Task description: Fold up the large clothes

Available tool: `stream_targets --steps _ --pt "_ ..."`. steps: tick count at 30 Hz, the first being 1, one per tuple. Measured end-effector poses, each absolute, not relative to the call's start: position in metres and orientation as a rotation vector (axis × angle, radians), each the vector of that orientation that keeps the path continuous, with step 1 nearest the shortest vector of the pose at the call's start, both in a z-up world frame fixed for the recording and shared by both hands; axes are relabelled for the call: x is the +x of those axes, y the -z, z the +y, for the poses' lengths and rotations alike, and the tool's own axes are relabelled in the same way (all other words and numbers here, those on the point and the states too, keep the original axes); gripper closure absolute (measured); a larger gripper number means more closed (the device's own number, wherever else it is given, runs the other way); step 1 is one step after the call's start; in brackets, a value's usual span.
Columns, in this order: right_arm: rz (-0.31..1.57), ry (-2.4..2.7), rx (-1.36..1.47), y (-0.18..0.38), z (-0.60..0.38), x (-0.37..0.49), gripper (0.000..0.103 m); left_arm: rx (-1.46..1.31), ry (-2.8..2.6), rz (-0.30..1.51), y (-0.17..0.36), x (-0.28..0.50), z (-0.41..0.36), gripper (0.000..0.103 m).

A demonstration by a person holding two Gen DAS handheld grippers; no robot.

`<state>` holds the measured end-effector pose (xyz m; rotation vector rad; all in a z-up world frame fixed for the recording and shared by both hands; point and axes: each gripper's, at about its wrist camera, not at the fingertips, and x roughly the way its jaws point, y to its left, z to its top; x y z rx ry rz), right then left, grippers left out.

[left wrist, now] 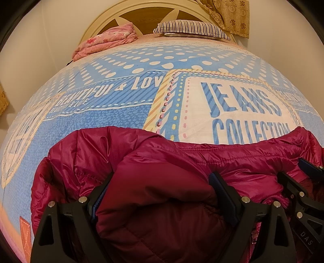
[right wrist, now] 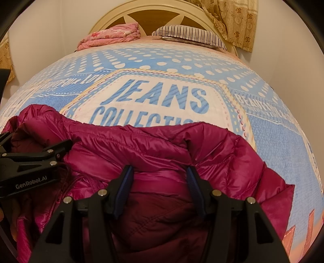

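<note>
A magenta puffer jacket [left wrist: 162, 157] [right wrist: 158, 141] lies bunched on the near part of the bed. My left gripper [left wrist: 162, 179] stands wide around a thick fold at the jacket's left side. The fabric bulges between its fingers, and the blue pad [left wrist: 99, 199] on the left still shows its face. My right gripper [right wrist: 159, 172] is narrower and pinches a puffy fold, with creases running in at both fingertips. Each gripper shows in the other's view: the right gripper [left wrist: 299, 172] at the far right edge, the left gripper [right wrist: 30, 143] at the far left.
The bed has a blue and white printed cover [left wrist: 113, 113] [right wrist: 273, 141] stretching away beyond the jacket. At its head lie a folded pink blanket [left wrist: 107, 40], a striped pillow [left wrist: 190, 28] and a cream headboard [left wrist: 121, 14]. A patterned curtain [left wrist: 232, 16] hangs at top right.
</note>
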<state>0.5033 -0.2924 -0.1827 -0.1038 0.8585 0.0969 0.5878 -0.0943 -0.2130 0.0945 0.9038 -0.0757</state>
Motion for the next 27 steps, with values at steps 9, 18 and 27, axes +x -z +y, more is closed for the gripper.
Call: stream_targets --steps 9,18,27 --pt "0.825 -0.143 -0.101 0.163 -0.303 0.496 0.032 0.073 0.083 0.838 0.163 0.567 -0.089 0.012" --pt "0.820 -0.170 0.007 0.135 -0.346 0.417 0.025 0.171 0.151 0.762 0.127 0.443 -0.072 0.012" --pt "0.875 -0.186 0.006 0.157 -0.357 0.301 0.020 0.222 0.091 0.762 0.150 0.317 -0.015 0.012"
